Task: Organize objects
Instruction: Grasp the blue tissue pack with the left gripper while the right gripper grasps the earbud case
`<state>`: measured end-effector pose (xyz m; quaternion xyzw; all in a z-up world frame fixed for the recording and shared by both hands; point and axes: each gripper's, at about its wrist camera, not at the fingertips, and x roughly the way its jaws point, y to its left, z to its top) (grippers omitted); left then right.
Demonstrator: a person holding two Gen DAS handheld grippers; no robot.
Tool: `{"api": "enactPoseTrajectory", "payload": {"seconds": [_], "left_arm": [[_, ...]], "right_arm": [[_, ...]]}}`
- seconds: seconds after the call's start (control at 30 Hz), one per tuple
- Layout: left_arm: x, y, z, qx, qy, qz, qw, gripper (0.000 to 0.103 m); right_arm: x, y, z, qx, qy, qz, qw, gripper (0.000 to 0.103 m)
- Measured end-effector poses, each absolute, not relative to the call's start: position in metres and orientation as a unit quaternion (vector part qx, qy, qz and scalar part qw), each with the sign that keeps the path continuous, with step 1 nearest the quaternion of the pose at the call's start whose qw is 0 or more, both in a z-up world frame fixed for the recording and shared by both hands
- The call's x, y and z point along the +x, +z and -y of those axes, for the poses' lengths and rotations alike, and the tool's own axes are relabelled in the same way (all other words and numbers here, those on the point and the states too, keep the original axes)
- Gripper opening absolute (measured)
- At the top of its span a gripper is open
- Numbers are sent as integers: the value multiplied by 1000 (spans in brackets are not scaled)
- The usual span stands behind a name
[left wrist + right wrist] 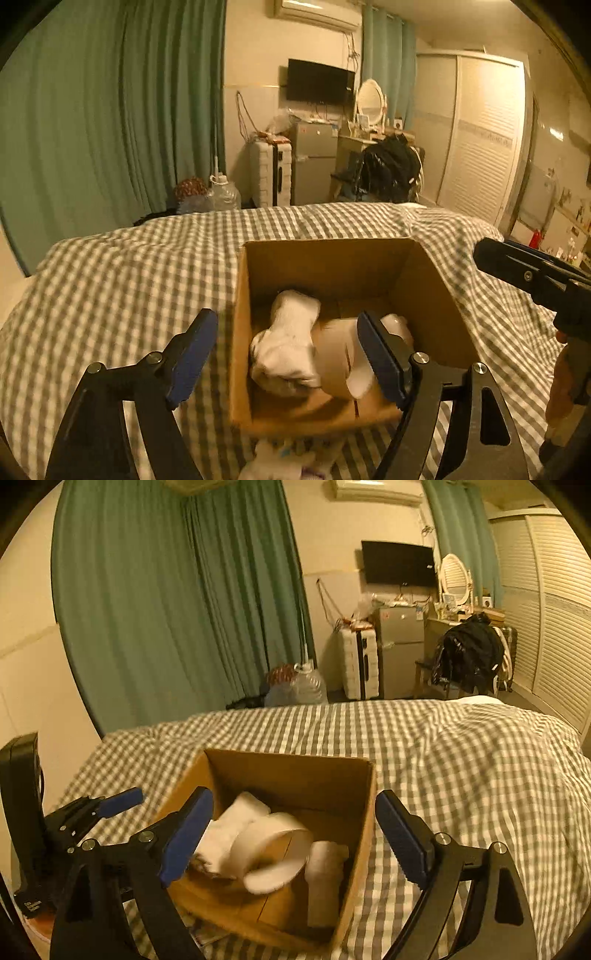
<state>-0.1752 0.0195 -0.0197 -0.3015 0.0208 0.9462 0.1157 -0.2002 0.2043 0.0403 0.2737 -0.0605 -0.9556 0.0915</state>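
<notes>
Left wrist view: left tool (286, 354) released, jaws spread wide, nothing between them, poised over the near left corner of a cardboard box (436, 291) on the checked bed cover (129, 280). Inside the box: a white rolled cloth (291, 339), a tape roll (340, 363) leaning against it, another white bundle (397, 325) partly hidden behind the right finger. More white stuff (280, 461) on the bed just in front of the box's near wall (too blurred to name, possibly another cloth or a packet). Right tool (517, 264) at the right edge, seen side-on, clear of the box.

Right wrist view: right tool (295, 834) also released, jaws wide apart and bare, straddling the box (288, 771) from above its near side. Tape roll (275, 851) tilted and blurred, lying between the rolled cloth (236, 827) on the left and an upright white bundle (327, 878) on the right. Left tool (114, 805) low at the left, just beside the box's left wall. Something flat and pale (207, 934) under the box's near corner, not clear what.

Judged step: a drop into the box just about finished, with both tools bare and the tape roll apparently not at rest. Likely next: a reach for the loose white item on the bed in front of the box, calling for a low approach, jaws kept wide, a soft pinch on the fabric, then a lift over the near wall without nudging the box.
</notes>
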Motion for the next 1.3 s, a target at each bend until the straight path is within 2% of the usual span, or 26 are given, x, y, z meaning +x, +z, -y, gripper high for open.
{"api": "enactPoseTrajectory", "payload": {"seconds": [0.03,0.1,0.33,0.7,1.0,1.17,1.3], "left_arm": [[-169,-16,-17,-301,947,-18,113,92],[-148,-10,-8,-297,949,-8,103,95],[-89,-15,6,-318,947,-13,48,95],[-30,-85,-3,-402,912,-32,72,95],[-25,-140,-17,-481,870,-37,99,95],[-35,-162,-31,-508,854,-77,82,95],[-48,-170,-29,-524,847,-56,70,95]], "right_arm": [[-190,45,-205,271,-957,60,88,89],[-169,52,-204,272,-958,49,81,89],[-97,60,-186,280,-957,3,83,89],[-54,20,-154,329,-937,-37,110,89],[-61,-43,-163,398,-911,-25,104,89],[-65,-57,-168,418,-902,-6,106,89],[-67,-62,-166,428,-898,-8,104,89]]}}
